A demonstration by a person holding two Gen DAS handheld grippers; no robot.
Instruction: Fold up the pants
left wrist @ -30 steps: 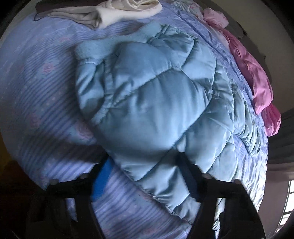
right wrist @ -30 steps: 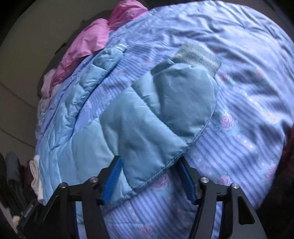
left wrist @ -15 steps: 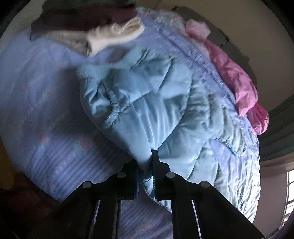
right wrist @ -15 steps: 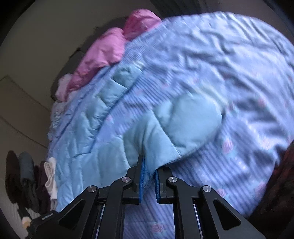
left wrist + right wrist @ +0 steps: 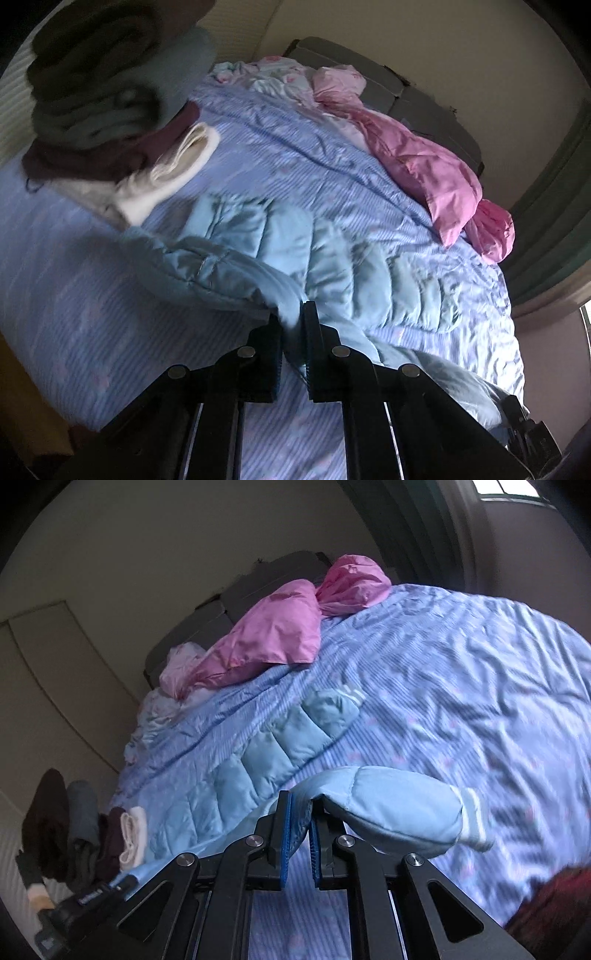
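Both grippers, the left gripper (image 5: 293, 325) and right gripper (image 5: 301, 819), are clamped on the blue quilted pants (image 5: 332, 266) lifted off the bed (image 5: 74, 295); carry the near leg evenly over the far one, edges aligned.

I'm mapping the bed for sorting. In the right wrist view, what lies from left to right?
Stack of folded clothes → right hand-held gripper shut on the blue padded pants → bare striped bedsheet.

Pants (image 5: 332, 266) across the bed (image 5: 92, 295), folded clothes (image 5: 110, 122) far left, quilt (image 5: 424, 166) behind.
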